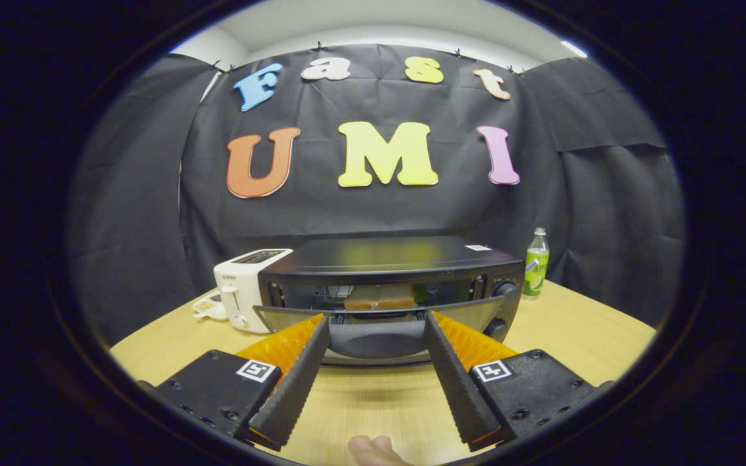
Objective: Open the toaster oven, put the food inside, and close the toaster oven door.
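Note:
A black toaster oven (392, 255) stands on the wooden table (580, 336) just ahead of me. Its glass door (476, 315) hangs partly open, tilted toward me from the bottom hinge. A brown slice of food (379, 298) lies on the rack inside, seen through the gap above the door. My gripper (376, 318) is open, its fingertips (320, 323) reaching the door's upper edge, one on each side of its middle. Nothing is held between the fingers.
A white pop-up toaster (243, 291) stands close against the oven's left side, with a small dish (208, 305) beside it. A green bottle (536, 264) stands right of the oven near the back cloth. A person's fingertip (373, 450) shows below the fingers.

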{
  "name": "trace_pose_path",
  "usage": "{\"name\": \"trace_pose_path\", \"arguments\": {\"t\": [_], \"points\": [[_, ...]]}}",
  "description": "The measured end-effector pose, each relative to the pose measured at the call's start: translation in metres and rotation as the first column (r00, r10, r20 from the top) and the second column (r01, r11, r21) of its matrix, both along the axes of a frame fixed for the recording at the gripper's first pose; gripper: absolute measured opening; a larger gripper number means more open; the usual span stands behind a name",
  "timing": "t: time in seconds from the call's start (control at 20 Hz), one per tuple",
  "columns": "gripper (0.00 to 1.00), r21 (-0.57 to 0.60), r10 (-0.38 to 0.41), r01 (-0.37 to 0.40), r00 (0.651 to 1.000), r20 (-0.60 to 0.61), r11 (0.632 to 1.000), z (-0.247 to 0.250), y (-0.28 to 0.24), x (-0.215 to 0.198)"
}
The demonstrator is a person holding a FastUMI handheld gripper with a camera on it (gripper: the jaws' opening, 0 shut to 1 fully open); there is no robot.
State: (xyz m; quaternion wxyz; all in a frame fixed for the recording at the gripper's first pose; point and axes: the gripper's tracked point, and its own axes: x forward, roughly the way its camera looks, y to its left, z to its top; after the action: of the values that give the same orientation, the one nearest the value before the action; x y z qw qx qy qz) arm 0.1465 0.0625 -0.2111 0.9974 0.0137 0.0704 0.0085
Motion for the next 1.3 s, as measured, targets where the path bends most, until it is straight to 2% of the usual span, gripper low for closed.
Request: {"name": "trace_pose_path", "arguments": {"t": [0.15,0.4,0.95,1.15,1.3], "points": [[0.96,0.014,0.016,-0.016,1.0,-0.004,1.0,0.007,-0.003,-0.005],[0.95,0.017,0.021,-0.021,0.999,0.028,1.0,0.05,-0.012,-0.036],[0.95,0.059,-0.077,0.074,0.996,0.043,0.996,0.15,-0.074,-0.124],[0.99,0.041,-0.068,0.064,0.992,0.108,0.997,0.193,-0.08,-0.15],[0.99,0.007,-0.105,0.105,0.986,0.127,0.994,0.206,-0.09,-0.165]]}}
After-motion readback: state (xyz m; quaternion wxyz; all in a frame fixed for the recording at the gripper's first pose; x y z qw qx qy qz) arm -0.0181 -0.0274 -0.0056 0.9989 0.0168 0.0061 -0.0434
